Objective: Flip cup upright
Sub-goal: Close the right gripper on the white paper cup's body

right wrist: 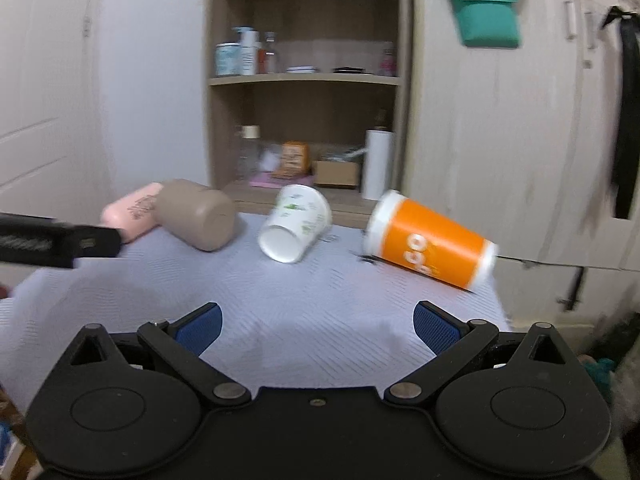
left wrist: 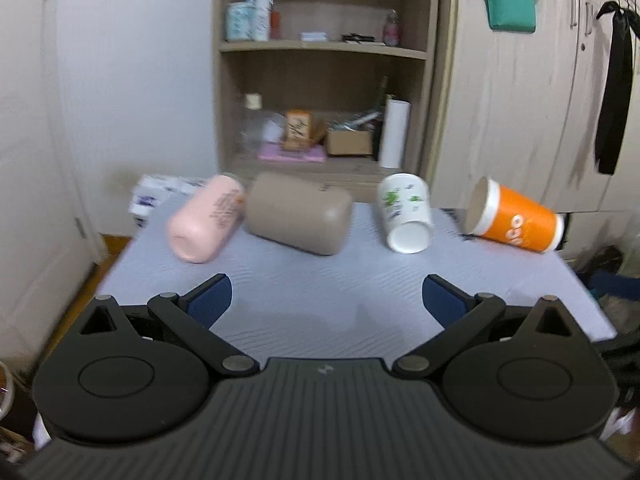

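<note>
Presently, four cups lie on their sides in a row across the middle of both views, on a pale cloth (left wrist: 320, 300) covering the table.

- Pink cup (left wrist: 204, 220): left of centre, touching or just beside the tan one; which, the views do not settle.
- Tan cup (left wrist: 298, 218): centre, widest of the four.
- White cup (left wrist: 406, 212): right of centre, green print, open mouth towards the camera.
- Orange cup (left wrist: 516, 220): far right, near the cloth's edge, white bands at both ends; slightly blurred.
- Left gripper (left wrist: 326, 300): lower centre of its view, jaws spread wide, holding nothing, well short of the cups.
- Right gripper (right wrist: 316, 326): lower centre of its view, likewise spread and empty. A dark bar at mid-left of this view is probably the left tool.
- Shelves (left wrist: 324, 48): behind the table, upper centre, cluttered.

Step in hand, as judged: approach; no cup is righted yet. Which cup is meant is not evident. To do it well, the fingers should close across a cup's body near its middle, lightly on the paper ones, which may crush. The orange cup could roll off the edge if nudged. Then lift clear, rotate mouth-up and set down flat before letting go.
</note>
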A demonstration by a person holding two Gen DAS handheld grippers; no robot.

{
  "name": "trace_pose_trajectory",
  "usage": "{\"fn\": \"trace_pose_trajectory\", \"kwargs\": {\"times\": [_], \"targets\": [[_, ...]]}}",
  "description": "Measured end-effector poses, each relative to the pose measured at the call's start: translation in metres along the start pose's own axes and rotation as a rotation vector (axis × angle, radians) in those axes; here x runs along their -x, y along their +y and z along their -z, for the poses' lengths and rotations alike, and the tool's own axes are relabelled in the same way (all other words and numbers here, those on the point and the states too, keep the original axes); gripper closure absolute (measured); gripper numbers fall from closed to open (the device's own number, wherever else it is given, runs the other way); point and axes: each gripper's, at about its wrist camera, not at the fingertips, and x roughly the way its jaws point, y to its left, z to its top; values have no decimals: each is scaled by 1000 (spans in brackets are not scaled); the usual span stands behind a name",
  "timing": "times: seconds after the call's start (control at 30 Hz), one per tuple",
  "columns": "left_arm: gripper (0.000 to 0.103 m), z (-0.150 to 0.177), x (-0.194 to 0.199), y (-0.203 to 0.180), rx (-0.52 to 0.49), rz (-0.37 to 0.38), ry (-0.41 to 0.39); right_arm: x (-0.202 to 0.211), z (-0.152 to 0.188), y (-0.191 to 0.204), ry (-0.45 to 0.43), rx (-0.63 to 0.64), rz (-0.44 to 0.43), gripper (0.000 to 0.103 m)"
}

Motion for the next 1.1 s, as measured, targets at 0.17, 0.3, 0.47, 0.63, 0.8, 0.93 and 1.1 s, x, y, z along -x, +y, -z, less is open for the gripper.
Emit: {"fn": "trace_pose_trajectory", "kwargs": {"times": [0.17,0.3,0.47,0.63,0.8,0.93,1.1], "targets": [[0,-13,-37,-5,73,66,67,-26,-28,-13,37,29,-133,0],[1,-17,-69,1,199,125,130,-59,-50,-22,105,25,-203,0],[4,-17,-96,4,276,116,145,-98,-58,-19,147,39,-267,0],[4,-16,-108,18,365,69,123,-132,-61,-7,132,100,-238,0],[4,-17,-114,36,431,69,119,-165,-60,-5,162,111,-209,1],[4,-16,-116,41,433,50,110,-180,-63,-9,165,36,-199,0],[4,-15,-116,50,441,45,95,-197,-65,-11,183,13,-166,1]]}}
